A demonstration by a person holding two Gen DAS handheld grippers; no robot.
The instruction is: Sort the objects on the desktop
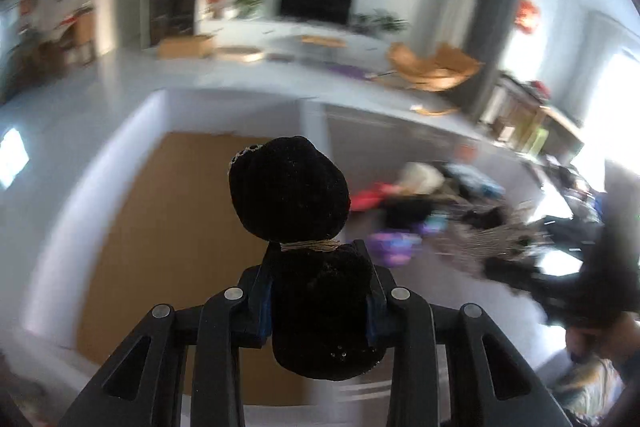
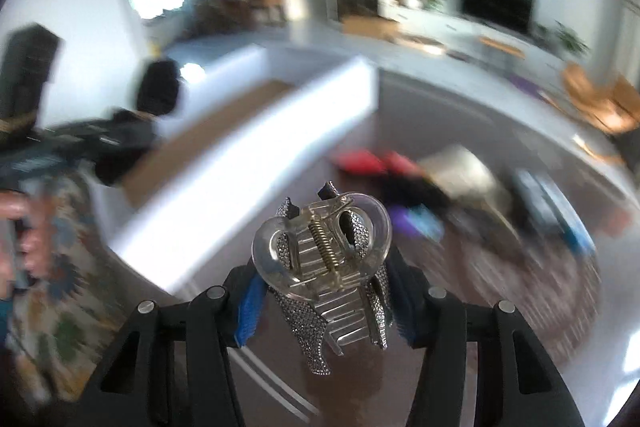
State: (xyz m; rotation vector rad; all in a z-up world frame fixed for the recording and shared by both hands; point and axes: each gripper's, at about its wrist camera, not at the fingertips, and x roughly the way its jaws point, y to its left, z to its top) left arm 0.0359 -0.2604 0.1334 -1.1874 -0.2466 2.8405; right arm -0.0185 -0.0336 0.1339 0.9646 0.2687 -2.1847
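Two grips engaged: left gripper (image 1: pixel 318 301) clamping black velvet scrunchie (image 1: pixel 304 223), right gripper (image 2: pixel 326 301) clamping rhinestone hair claw (image 2: pixel 326 267).

Left gripper (image 1: pixel 320 311): my jaws stood narrow, blue pads pressed on either flank of a black velvet tie (image 1: pixel 304 247), held clear of the table and angled downward. Right gripper (image 2: pixel 324 303): my jaws stood a little wider, clamped on a clear clip (image 2: pixel 324 259), likewise raised and tilted down. My left hand (image 2: pixel 20 227) showed blurred at the right camera's left edge.
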